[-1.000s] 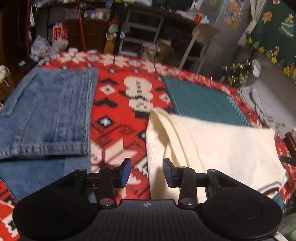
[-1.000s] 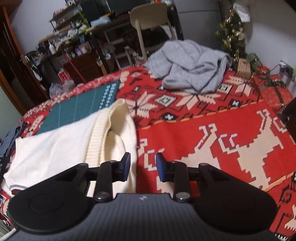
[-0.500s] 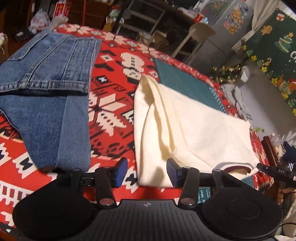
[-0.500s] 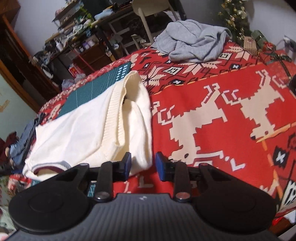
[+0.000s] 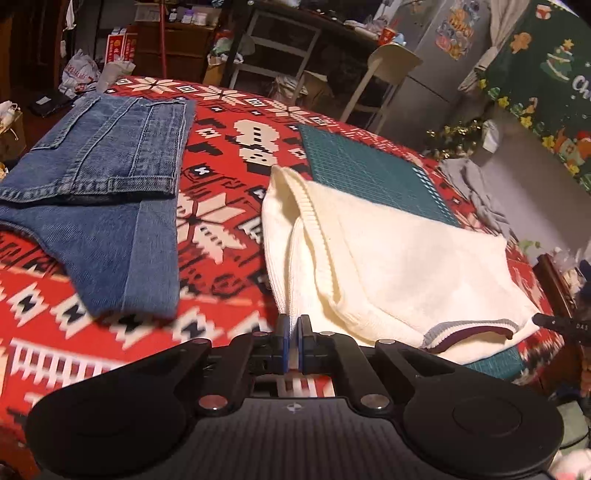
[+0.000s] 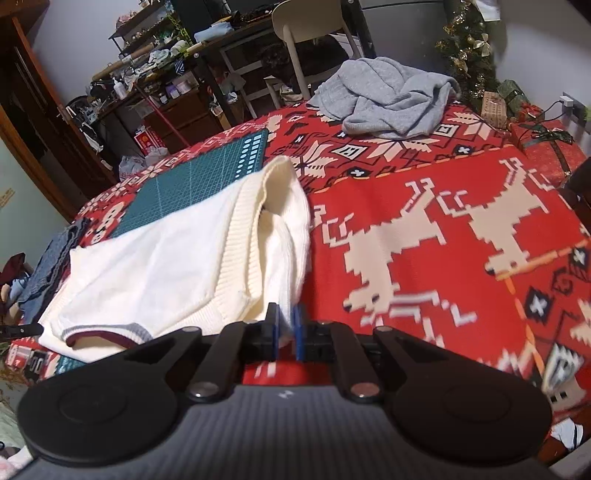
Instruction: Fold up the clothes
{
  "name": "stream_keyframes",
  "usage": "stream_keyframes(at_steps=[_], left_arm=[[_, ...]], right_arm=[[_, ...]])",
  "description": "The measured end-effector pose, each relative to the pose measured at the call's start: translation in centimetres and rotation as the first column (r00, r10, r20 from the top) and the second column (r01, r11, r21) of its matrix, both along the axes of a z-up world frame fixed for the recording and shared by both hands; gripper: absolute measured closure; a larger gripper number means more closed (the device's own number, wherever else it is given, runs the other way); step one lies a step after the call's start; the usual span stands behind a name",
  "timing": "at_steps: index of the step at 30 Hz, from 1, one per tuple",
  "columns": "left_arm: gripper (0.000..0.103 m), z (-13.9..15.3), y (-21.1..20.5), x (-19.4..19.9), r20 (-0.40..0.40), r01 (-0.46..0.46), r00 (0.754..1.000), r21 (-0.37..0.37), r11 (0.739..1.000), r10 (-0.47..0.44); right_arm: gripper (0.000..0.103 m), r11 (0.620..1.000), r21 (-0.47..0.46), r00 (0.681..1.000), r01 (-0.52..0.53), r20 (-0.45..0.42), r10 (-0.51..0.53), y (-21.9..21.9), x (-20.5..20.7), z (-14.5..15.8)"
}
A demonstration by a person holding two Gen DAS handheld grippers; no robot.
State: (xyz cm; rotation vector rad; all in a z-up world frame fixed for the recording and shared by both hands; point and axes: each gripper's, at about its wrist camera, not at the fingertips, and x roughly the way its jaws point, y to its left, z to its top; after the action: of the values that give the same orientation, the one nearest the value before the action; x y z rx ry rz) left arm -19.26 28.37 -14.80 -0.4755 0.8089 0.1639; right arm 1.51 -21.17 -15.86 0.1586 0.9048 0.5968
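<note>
While both grippers, left (image 5: 294, 338) and right (image 6: 284, 334), pinch the folded cream sweater's (image 5: 399, 266) near edge, bare red blanket (image 6: 424, 229) lies beside the jaws.

- A folded sweater (image 5: 399, 266) lies at the worktop's (image 5: 221, 236) near edge, partly on a cutting mat (image 5: 373, 173).
- Folded jeans (image 5: 103, 192) lie to its left, apart from it.
- A crumpled sweatshirt (image 6: 391, 99) sits at the far edge, with a chair (image 6: 310, 33) behind.
</note>
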Motion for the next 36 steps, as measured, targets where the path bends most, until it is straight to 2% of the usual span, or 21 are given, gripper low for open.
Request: stream_keyframes(at_steps=[4,8,11,12,14,17,18,23,27,31,32,33,34,35,36], left_arm=[[0.097,-0.2,-0.9,-1.8,-0.01,0.02,1.0,-0.01,1.0,-0.02],[0.084,0.2,0.5,-2.8,0.019,-0.047,0.999,-0.061,0.997,0.049],[0.075,1.0,1.9,-2.3,0.067,-0.087,0.993,-0.108,0.99,0.095],[0.073,1.3,2.4,-1.9,0.084,-0.098,0.99,-0.127,0.987,0.109],[0.061,1.7,3.2,-0.7,0.115,-0.114,0.984,-0.167,0.979,0.134],[0.049,2.0,4.0,2.3,0.134,-0.129,0.978,-0.202,0.971,0.157],[0.048,1.9,4.3,3.4,0.128,-0.135,0.978,-0.221,0.966,0.166],[0.048,0.4,5.6,7.7,0.093,-0.151,0.976,-0.371,0.916,0.199],[0.048,-0.6,6.3,9.7,0.048,-0.184,0.973,-0.413,0.892,0.224],[0.048,-1.4,6.6,10.8,0.001,-0.221,0.97,-0.422,0.879,0.244],[0.05,-1.5,6.6,11.1,-0.008,-0.226,0.969,-0.418,0.88,0.245],[0.052,-1.6,6.6,11.2,-0.016,-0.23,0.969,-0.404,0.885,0.245],[0.062,-1.7,6.6,11.4,-0.024,-0.235,0.969,-0.389,0.891,0.245],[0.077,-1.7,6.6,11.6,-0.032,-0.239,0.969,-0.373,0.897,0.245],[0.085,-1.8,6.6,11.8,-0.041,-0.243,0.969,-0.357,0.902,0.245]], right_arm=[[0.093,0.999,0.021,0.999,0.044,-0.032,-0.044,-1.8,-2.2,-0.1],[0.08,0.995,0.022,0.996,0.094,-0.004,-0.094,-3.1,-2.7,0.1],[0.077,0.991,0.067,0.993,0.116,0.024,-0.118,-3.5,-1.6,1.1],[0.073,0.988,0.095,0.992,0.122,0.022,-0.125,-3.4,-1.0,1.4],[0.066,0.976,0.174,0.991,0.134,0.0,-0.136,-2.9,0.4,1.8],[0.062,0.945,0.283,0.987,0.162,-0.057,-0.152,-1.7,3.0,1.9],[0.06,0.936,0.303,0.983,0.18,-0.082,-0.163,-1.1,3.9,1.7],[0.056,0.872,0.387,0.945,0.3,-0.247,-0.216,0.9,7.9,-0.5],[0.055,0.822,0.425,0.91,0.379,-0.332,-0.248,1.4,9.4,-2.4],[0.058,0.819,0.406,0.895,0.406,-0.356,-0.267,2.3,10.7,-3.7],[0.064,0.82,0.4,0.892,0.41,-0.361,-0.271,2.6,11.0,-4.0],[0.077,0.823,0.389,0.89,0.414,-0.361,-0.277,2.8,11.2,-4.2],[0.084,0.829,0.373,0.889,0.416,-0.358,-0.285,3.0,11.5,-4.3],[0.095,0.835,0.36,0.89,0.416,-0.351,-0.292,3.1,11.6,-4.5],[0.097,0.842,0.348,0.892,0.413,-0.34,-0.297,3.3,11.7,-4.7]])
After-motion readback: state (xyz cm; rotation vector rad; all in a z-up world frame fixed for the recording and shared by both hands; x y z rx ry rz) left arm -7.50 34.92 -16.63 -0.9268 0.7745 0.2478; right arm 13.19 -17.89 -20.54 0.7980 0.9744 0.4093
